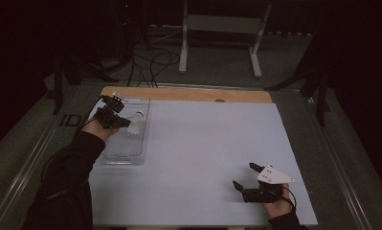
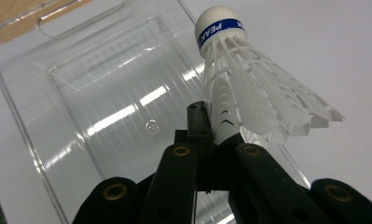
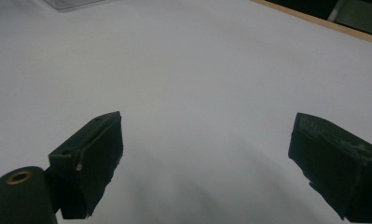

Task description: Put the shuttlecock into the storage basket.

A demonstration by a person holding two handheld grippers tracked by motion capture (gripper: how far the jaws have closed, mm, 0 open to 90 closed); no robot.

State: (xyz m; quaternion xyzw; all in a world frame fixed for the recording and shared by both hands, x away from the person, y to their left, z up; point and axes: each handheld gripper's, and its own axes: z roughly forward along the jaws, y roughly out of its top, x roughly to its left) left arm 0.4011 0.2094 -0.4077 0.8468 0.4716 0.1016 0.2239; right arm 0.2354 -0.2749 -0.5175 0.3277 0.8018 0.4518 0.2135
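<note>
Two tools are seen on the tabletop (image 1: pixel 203 158), which is covered by a pale sheet with a wooden strip along the far edge. The left tool (image 1: pixel 124 120) is held over a clear plastic tray (image 1: pixel 131 155) near the far left corner, its jaws pressed together on the skirt of a white shuttlecock (image 2: pixel 249 88). The shuttlecock is pinched at its feathered rim, with the white cork and blue band pointing away from the tool and above the tray; whether it touches the tray cannot be told. The right tool (image 1: pixel 246 176) is held near the near right corner, well apart from the tray, jaws spread wide over bare sheet, with nothing between them.
</note>
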